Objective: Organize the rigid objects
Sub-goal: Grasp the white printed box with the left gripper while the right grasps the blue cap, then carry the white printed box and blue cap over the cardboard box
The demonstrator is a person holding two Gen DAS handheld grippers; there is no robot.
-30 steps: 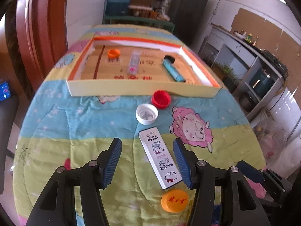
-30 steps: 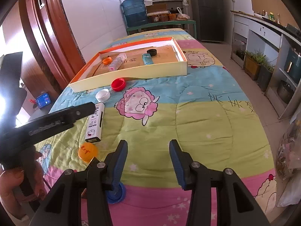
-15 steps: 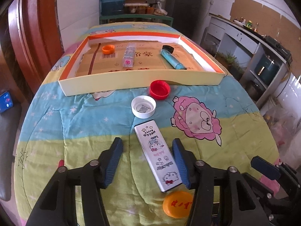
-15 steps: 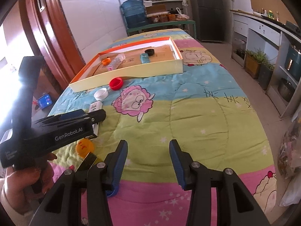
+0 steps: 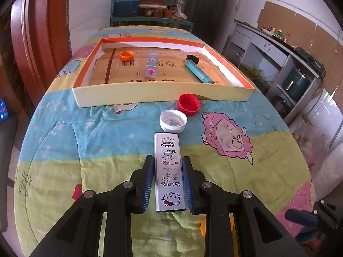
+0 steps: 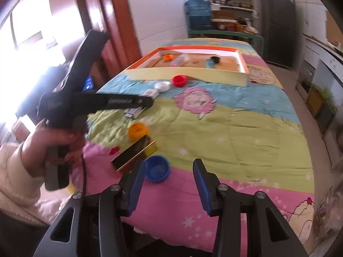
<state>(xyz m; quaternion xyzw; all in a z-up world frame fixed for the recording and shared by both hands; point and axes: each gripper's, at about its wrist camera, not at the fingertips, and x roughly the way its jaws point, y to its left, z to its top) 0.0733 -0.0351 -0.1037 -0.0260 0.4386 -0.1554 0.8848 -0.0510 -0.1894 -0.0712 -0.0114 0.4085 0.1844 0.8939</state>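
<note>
Left tongs are closing on the white Hello Kitty tin, a long flat case lying lengthwise between the blue pads; both pads sit right against its long sides, with no gap to be seen. Its far end almost touches an upturned white cap, and a red cap lies just beyond that, close to the near wall of the shallow cardboard tray. Inside the tray rest an orange cap, a clear slim box with a pink sticker, a blue tube and a black cap beside the tube's far end. Everything sits on a cartoon-print quilt spread over the tabletop.

Right tongs stand partly open with nothing between them, held above the pink band of the quilt. A blue cap lies just beside the left pad (slightly overlapped by it in this view), touching or nearly touching a dark gold-edged box. Farther off sits another orange cap. The right wrist view is blurred, yet it shows the person's left hand, in a pale sleeve, gripping the handle of the other tool, whose nose reaches over the tin.
</note>
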